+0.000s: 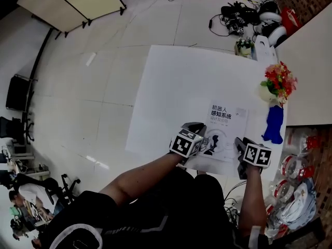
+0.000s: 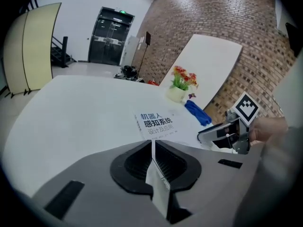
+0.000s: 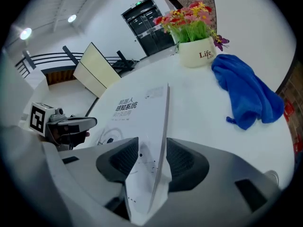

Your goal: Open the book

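A closed white book (image 1: 225,124) with dark print on its cover lies flat near the front edge of the white table (image 1: 171,87). My left gripper (image 1: 202,138) is at the book's near left corner. In the left gripper view its jaws (image 2: 153,143) are shut on a thin white edge of the book (image 2: 156,124). My right gripper (image 1: 241,148) is at the near right corner. In the right gripper view its jaws (image 3: 158,148) stand open, with the book's (image 3: 128,110) edge between them and a gap on each side.
A white pot of red and yellow flowers (image 1: 277,84) and a crumpled blue cloth (image 1: 273,124) sit on the table just right of the book. Bags and packets lie on the floor at the right. Cables and gear lie on the floor beyond the table.
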Demonstrator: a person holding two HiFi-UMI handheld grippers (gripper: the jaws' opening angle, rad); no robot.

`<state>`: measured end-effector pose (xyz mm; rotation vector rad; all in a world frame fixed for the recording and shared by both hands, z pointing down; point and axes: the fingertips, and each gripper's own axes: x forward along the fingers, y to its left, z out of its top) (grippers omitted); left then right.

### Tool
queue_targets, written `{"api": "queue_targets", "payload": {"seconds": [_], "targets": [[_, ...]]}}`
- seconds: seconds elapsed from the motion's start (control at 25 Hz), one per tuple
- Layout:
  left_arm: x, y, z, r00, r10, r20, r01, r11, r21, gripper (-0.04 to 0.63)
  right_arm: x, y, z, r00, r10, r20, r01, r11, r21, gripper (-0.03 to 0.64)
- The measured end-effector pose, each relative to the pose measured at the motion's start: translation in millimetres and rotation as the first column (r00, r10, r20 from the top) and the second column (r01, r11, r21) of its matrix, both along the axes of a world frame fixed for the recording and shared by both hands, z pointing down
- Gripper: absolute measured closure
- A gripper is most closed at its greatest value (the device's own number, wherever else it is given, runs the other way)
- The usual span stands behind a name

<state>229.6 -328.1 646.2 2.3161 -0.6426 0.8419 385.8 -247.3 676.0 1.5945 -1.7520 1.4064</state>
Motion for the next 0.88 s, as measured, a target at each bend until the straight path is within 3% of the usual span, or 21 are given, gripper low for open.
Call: {"api": "queue_targets", "payload": {"seconds": [0.32,0.52,0.88], "targets": [[-2,0,3,1.000,-0.023,0.008,0.023,1.000,0.008,0.586,1,1,6,1.000,-0.013,0.002,0.014,0.998,-0.064,0.471],[-2,1,1,0.999,-0.035,-0.002,0.035,0.999,0.018,0.586,5,2,6,1.000,0.029,-0.011,-0.030,0.995,-0.099,0.509],[-12,3,-6,0.997,-0.069,-0.021,0.070,0.998,0.012,0.586,9,1,-8,0.997,0.075,-0.003,-0.075,0.995,-0.071,0.569]]}}
